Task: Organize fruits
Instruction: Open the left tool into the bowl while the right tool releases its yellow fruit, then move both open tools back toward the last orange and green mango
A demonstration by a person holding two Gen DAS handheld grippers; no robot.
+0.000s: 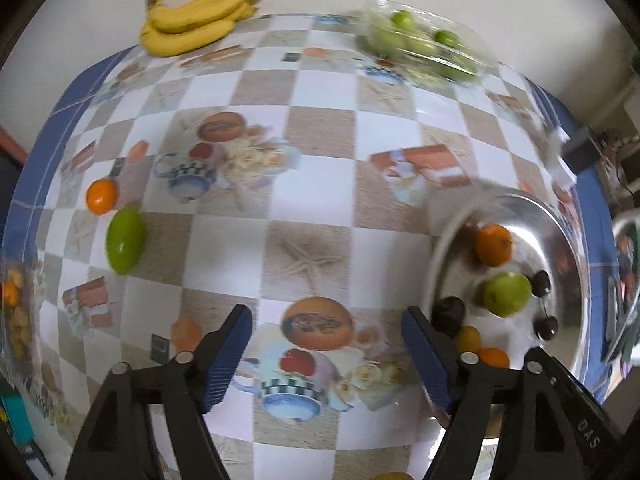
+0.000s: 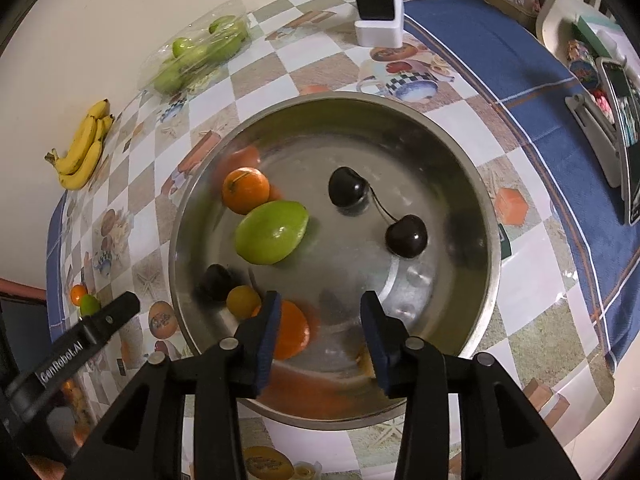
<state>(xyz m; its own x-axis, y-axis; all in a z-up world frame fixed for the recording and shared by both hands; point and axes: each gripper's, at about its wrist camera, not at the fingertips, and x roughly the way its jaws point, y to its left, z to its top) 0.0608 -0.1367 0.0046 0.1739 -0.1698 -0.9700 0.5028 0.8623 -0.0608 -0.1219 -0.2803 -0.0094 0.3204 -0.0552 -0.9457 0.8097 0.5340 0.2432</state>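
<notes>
Hovering over the steel bowl [image 2: 494, 256] at the centre of the right wrist frame, the right gripper [image 2: 320, 316] has its jaws apart with nothing between them; inside the bowl lie a green fruit [image 2: 271, 232], an orange [image 2: 245, 190], two stem-joined dark cherries [image 2: 406, 236] and, at lower left, smaller fruit. In the left wrist frame the left gripper [image 1: 326, 340] is spread wide and empty over the checked tablecloth [image 1: 320, 128], with a loose green fruit [image 1: 125, 246] and small orange [image 1: 101, 197] at middle left, bananas [image 1: 196, 20] at upper left and a clear pack of green fruit [image 1: 424, 44] at upper right.
</notes>
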